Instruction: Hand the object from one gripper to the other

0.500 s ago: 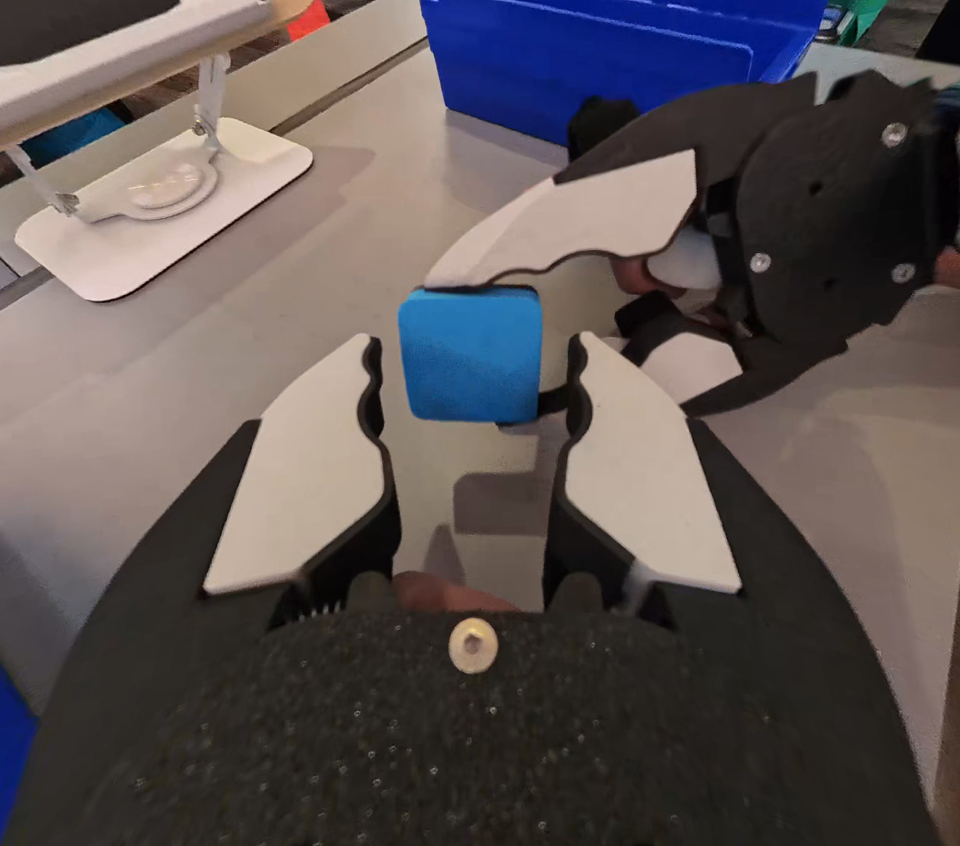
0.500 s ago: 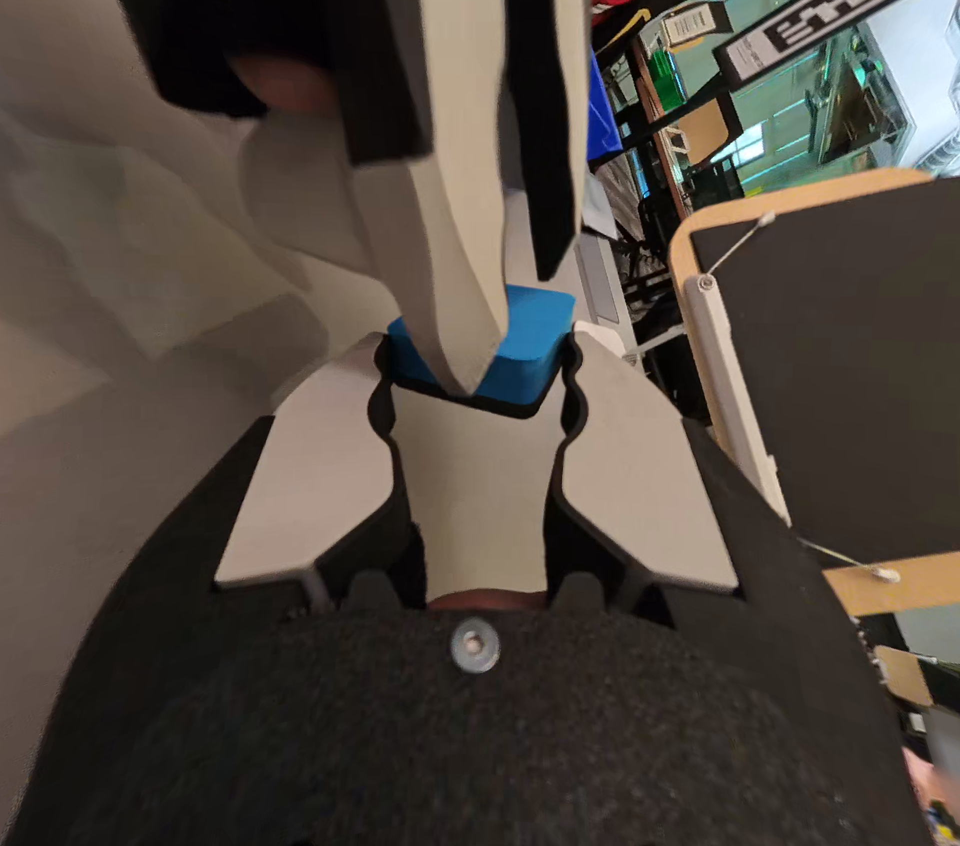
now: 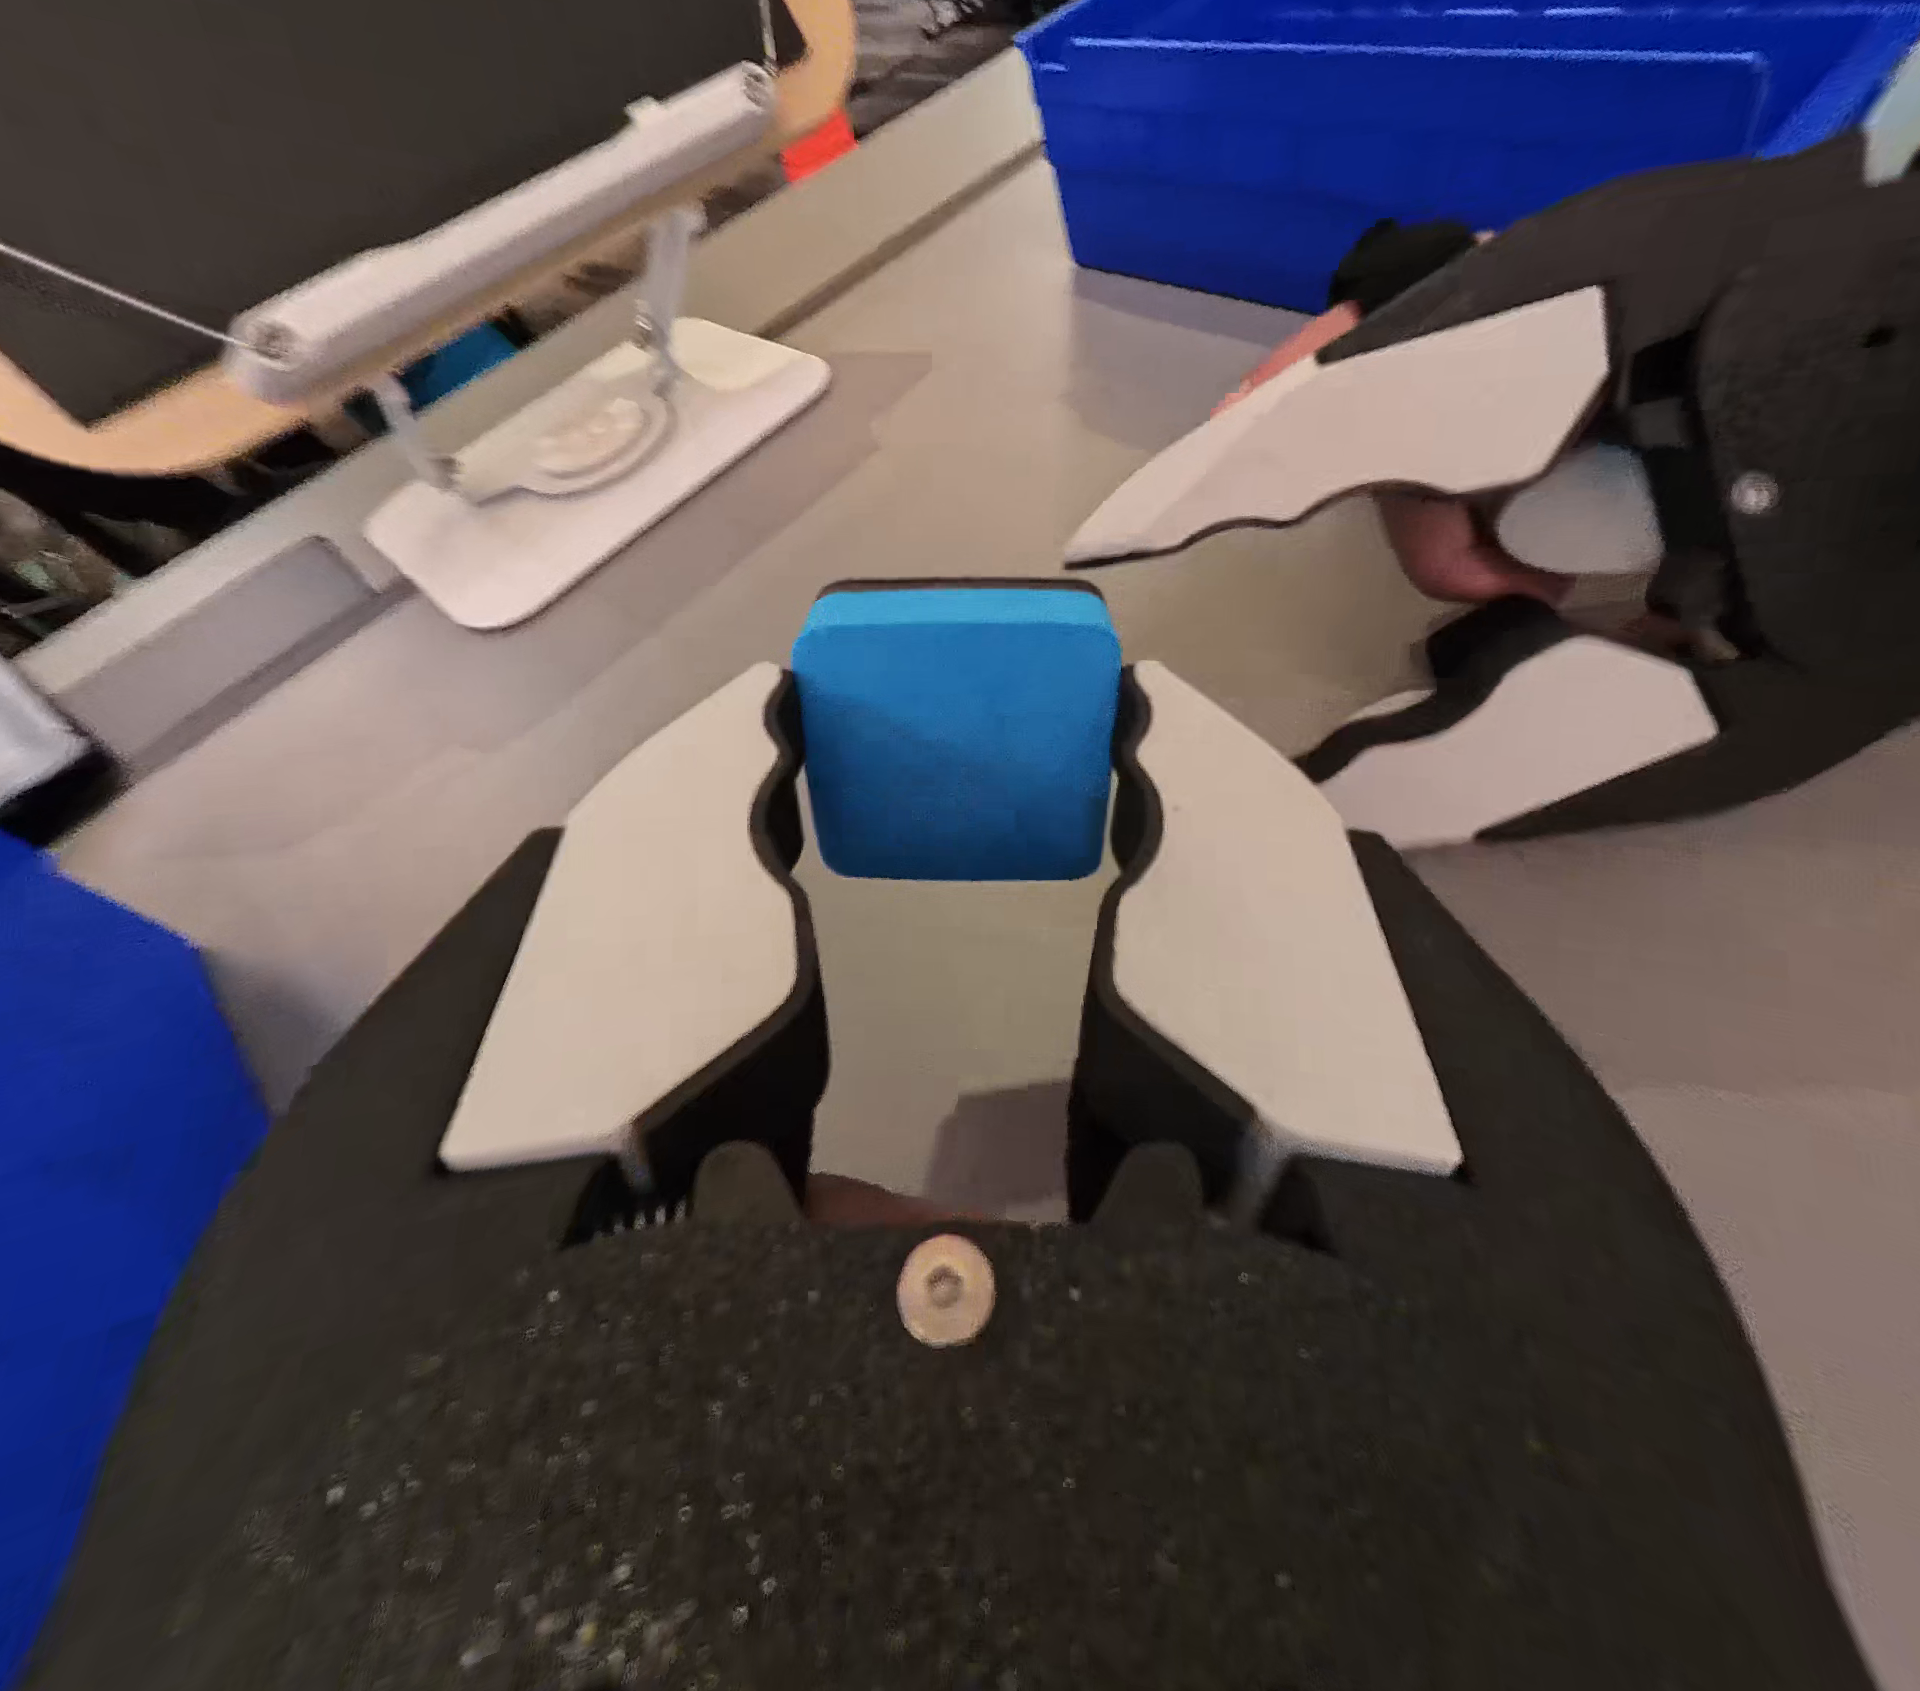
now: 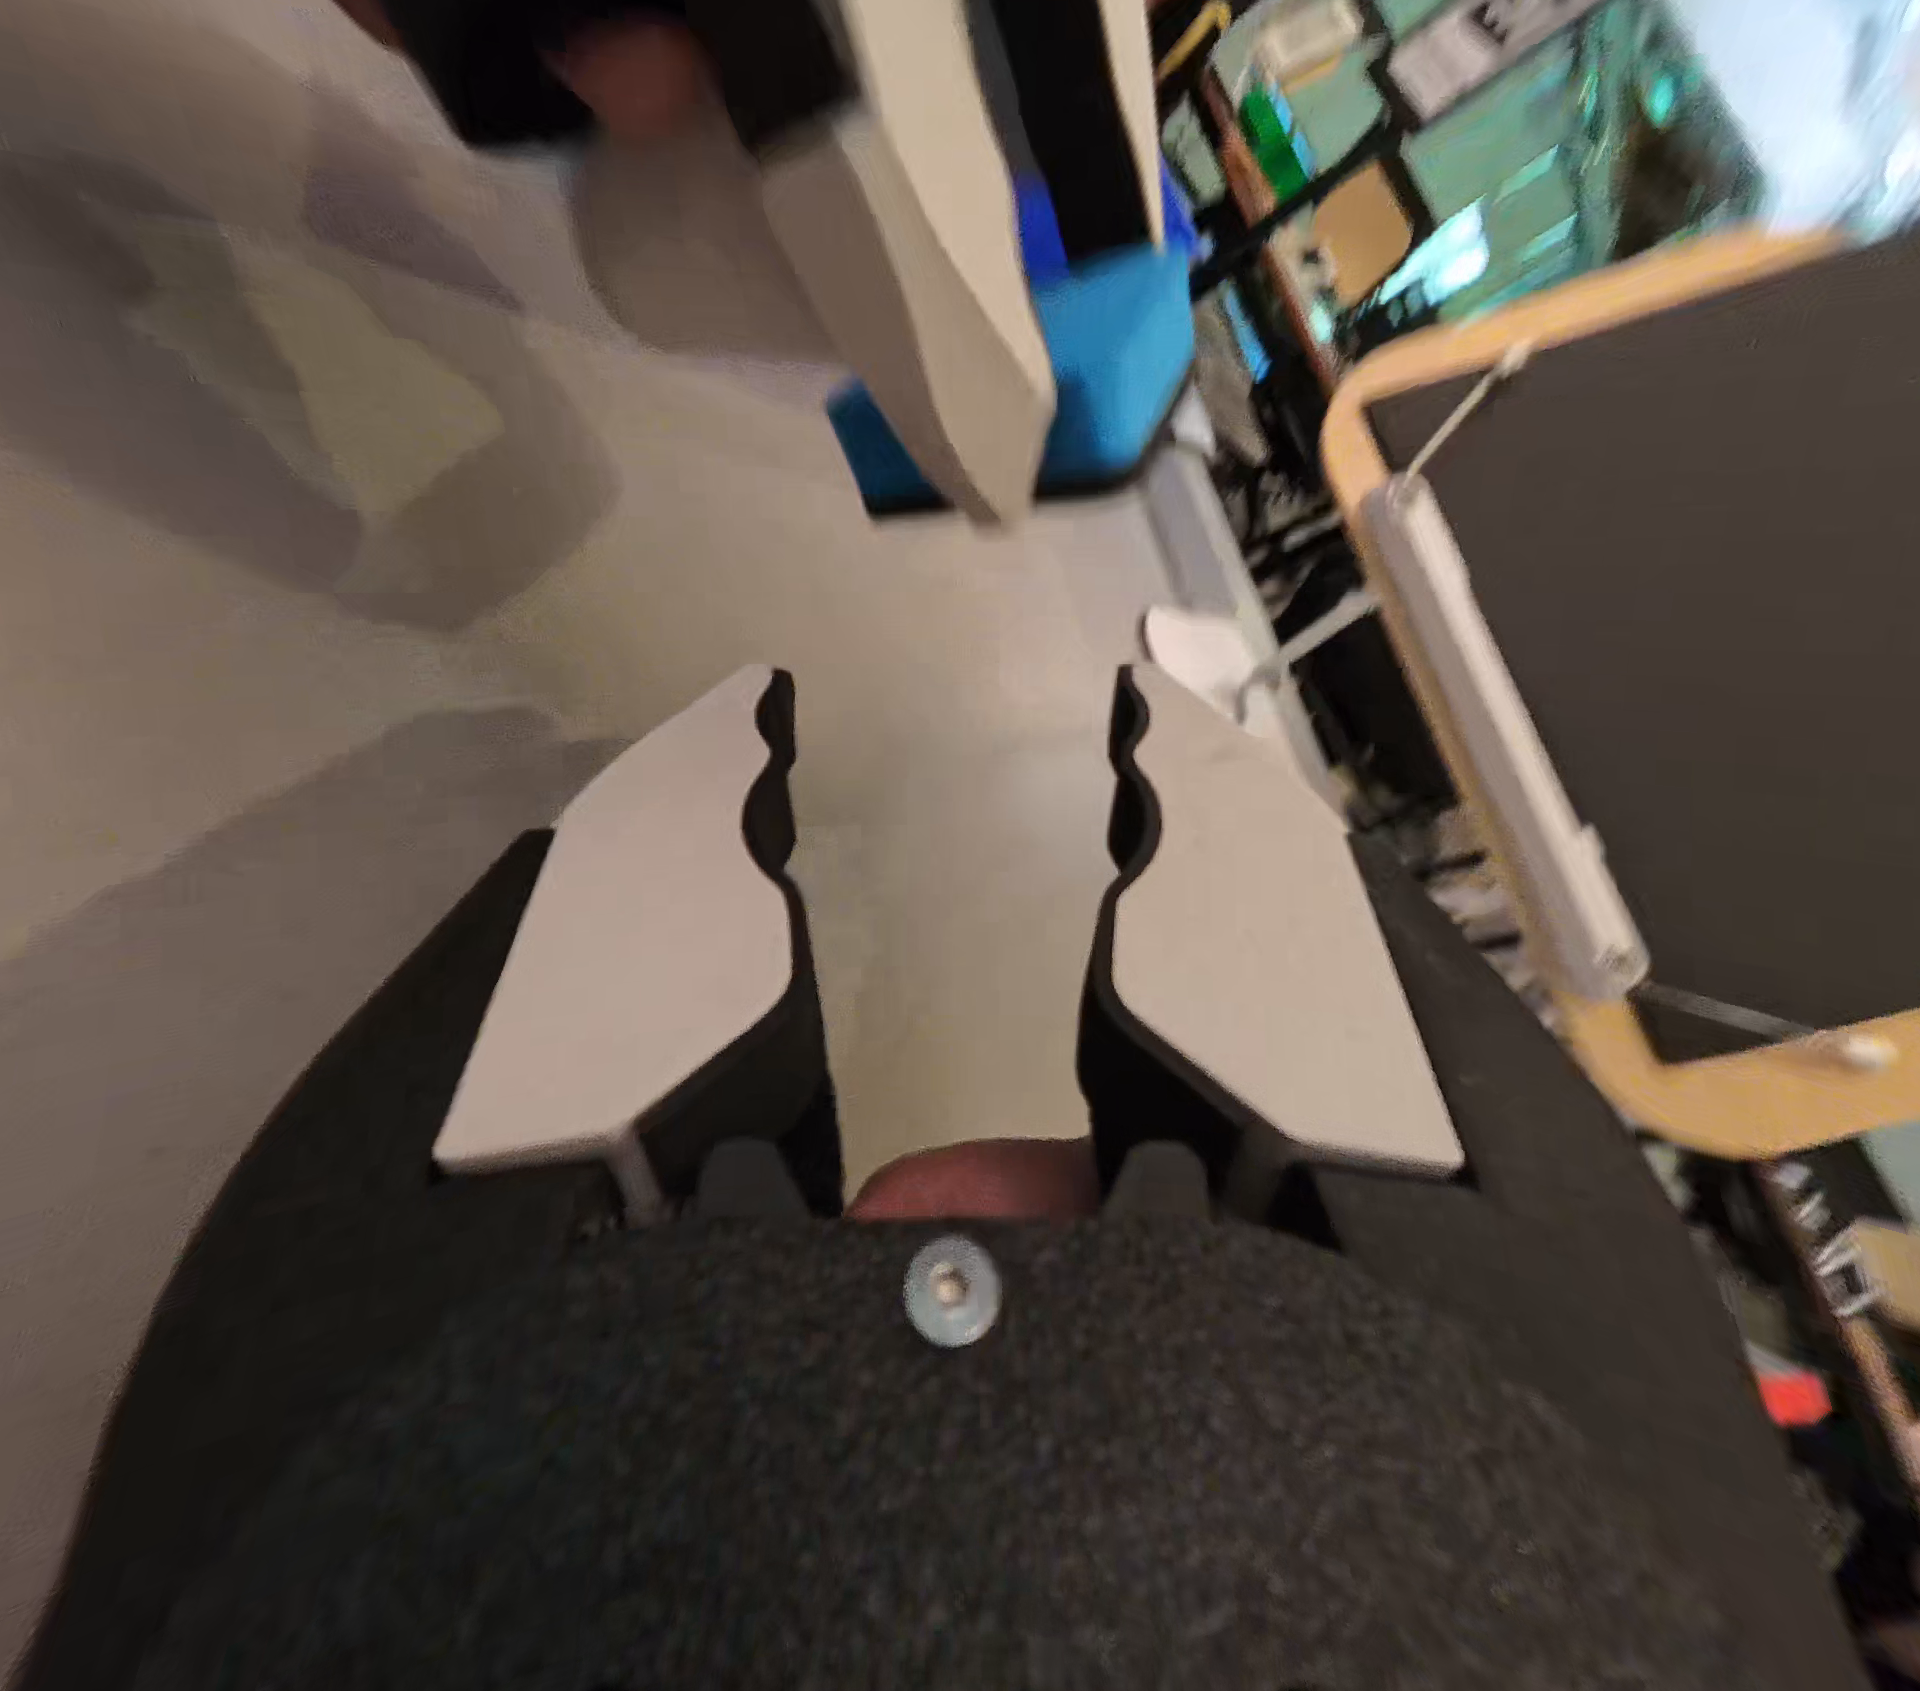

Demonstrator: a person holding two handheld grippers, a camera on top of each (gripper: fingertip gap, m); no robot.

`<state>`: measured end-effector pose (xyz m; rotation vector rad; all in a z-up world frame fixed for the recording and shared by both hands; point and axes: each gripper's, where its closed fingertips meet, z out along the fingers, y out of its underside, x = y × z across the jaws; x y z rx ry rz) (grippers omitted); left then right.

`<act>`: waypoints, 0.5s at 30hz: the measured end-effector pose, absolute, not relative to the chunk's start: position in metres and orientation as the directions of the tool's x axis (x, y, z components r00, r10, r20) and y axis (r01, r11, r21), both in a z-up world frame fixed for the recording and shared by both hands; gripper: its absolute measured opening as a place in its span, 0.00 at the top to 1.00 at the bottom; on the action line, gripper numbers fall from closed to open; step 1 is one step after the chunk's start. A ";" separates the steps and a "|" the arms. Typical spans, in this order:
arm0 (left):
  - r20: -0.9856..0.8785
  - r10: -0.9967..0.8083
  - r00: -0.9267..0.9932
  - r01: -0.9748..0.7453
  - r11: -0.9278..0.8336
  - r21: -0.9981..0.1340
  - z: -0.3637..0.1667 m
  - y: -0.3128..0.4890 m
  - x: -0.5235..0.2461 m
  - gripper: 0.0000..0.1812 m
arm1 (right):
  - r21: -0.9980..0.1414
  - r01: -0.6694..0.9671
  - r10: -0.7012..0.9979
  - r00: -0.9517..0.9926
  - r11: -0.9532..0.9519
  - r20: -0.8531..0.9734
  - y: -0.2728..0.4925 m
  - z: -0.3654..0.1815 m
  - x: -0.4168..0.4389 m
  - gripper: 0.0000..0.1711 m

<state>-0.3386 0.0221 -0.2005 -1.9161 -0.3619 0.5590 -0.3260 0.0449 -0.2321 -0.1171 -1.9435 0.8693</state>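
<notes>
A blue foam block with a black underside sits between the fingertips of my left gripper, which is shut on it above the grey table. My right gripper is open and empty, off to the right of the block and apart from it. In the blurred right wrist view my right gripper has nothing between its jaws. There the left gripper hangs from the top, holding the block a short way beyond my right fingertips.
A blue plastic bin stands at the back right of the table. A black board on a white stand is at the back left. Another blue object lies at the near left edge. There is about 5 cm between the tips of the two grippers.
The block has passed from my right gripper to my left. The left has shut on it. The right has opened and drawn back to the right.
</notes>
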 end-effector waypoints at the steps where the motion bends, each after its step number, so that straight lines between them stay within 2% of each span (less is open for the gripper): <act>1: -0.257 0.498 0.828 -0.041 -0.404 -0.914 -0.198 0.018 -0.342 0.69 | -0.647 -0.201 0.464 -0.547 0.735 0.697 0.053 -0.236 -0.333 0.64; 5: -0.407 0.490 0.771 -0.155 -0.476 -0.866 -0.198 0.013 -0.346 0.69 | -0.795 0.043 0.635 -0.628 0.605 0.449 0.070 -0.235 -0.346 0.65; 8: -0.509 0.456 0.731 -0.221 -0.548 -0.807 -0.206 0.019 -0.345 0.69 | -0.929 0.153 0.670 -0.732 0.338 0.123 0.057 -0.212 -0.334 0.69; 12: -0.702 0.346 0.623 -0.339 -0.689 -0.641 -0.220 0.027 -0.341 0.69 | -0.933 0.335 0.554 -0.805 0.133 -0.210 0.042 -0.196 -0.316 0.69; 15: -0.805 0.255 0.535 -0.431 -0.738 -0.520 -0.225 0.038 -0.331 0.69 | -0.900 0.420 0.544 -0.785 0.120 -0.295 0.033 -0.205 -0.314 0.72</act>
